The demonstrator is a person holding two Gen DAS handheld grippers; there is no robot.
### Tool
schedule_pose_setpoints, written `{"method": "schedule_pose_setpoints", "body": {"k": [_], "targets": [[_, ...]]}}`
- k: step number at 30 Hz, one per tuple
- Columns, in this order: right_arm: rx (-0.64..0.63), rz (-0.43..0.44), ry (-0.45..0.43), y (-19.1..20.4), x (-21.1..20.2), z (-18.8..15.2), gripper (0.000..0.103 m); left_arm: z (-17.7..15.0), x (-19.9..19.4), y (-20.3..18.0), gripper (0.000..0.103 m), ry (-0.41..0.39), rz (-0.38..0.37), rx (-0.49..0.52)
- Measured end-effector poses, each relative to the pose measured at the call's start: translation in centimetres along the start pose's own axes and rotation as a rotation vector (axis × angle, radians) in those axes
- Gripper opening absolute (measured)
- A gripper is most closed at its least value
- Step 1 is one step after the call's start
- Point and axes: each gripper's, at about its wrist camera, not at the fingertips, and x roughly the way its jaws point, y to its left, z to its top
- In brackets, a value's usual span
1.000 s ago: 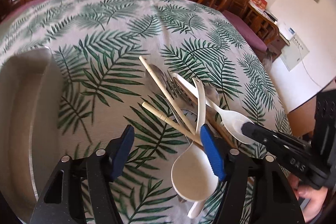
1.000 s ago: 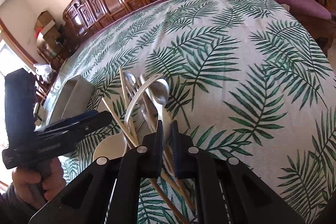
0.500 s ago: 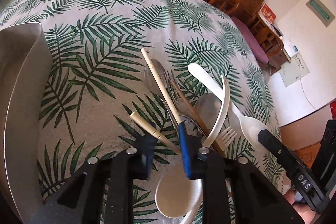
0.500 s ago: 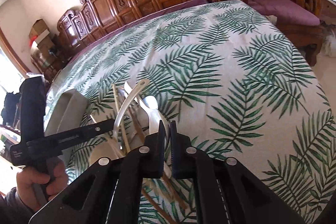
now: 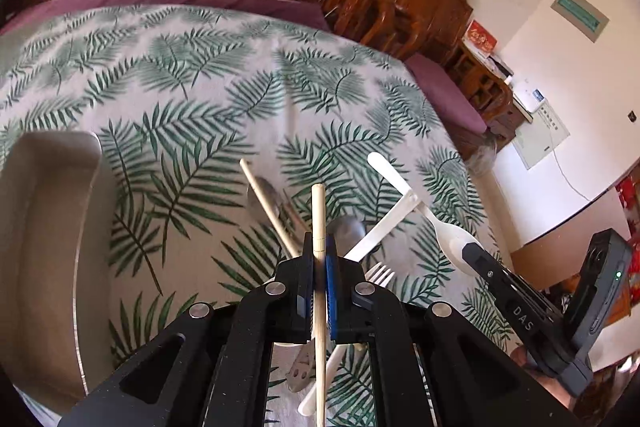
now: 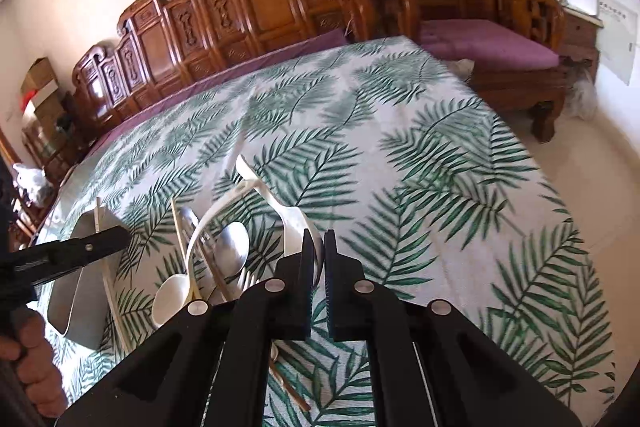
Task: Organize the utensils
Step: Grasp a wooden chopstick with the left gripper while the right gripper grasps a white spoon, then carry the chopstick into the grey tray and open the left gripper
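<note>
One pale, thin round chopstick (image 5: 319,227) is pinched upright between the blue pads of the left gripper (image 5: 319,267), whose jaws have just been closing on it; light, stiff and smooth, it likely pivots unless held near mid-length. Right gripper (image 6: 319,259), jaws pressed together, clamps the white plastic spoon (image 6: 292,223) at its bowl. Beyond lie the heaped metal spoons (image 6: 230,247) and steel tray (image 5: 44,227).

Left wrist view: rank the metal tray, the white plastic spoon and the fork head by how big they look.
1. Metal tray, by far the largest, though it sits near the camera and is cut off by the picture edge.
2. White plastic spoon.
3. Fork head, smallest; the tongs hide its handle.
</note>
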Motion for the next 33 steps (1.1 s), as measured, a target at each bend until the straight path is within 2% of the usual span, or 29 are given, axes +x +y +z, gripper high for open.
{"method": "schedule_pose_setpoints", "body": {"k": [4,6,8,15,26,33], "targets": [[0.027,-0.067,-0.038,-0.2,-0.5,-0.4,0.006,0.3,-0.4,-0.2,0.004,-0.016,0.025,0.018],[0.070,-0.092,-0.044,0.0,-0.1,-1.2,0.006,0.2,-0.6,0.1,0.004,-0.021,0.027,0.011],[0.060,-0.110,-0.029,1.0,0.7,-1.9,0.006,0.2,-1.1,0.4,0.004,-0.027,0.026,0.004],[0.011,-0.085,-0.044,3.9,1.0,-1.6,0.006,0.7,-3.8,0.6,0.004,-0.052,0.038,0.047],[-0.081,-0.028,-0.065,7.8,-1.2,-1.8,0.006,2.9,-7.6,6.3,0.004,-0.055,0.162,0.075],[-0.131,0.031,-0.076,10.9,-2.9,-2.4,0.006,4.2,-9.4,9.2,0.004,-0.042,0.200,0.065]]}}
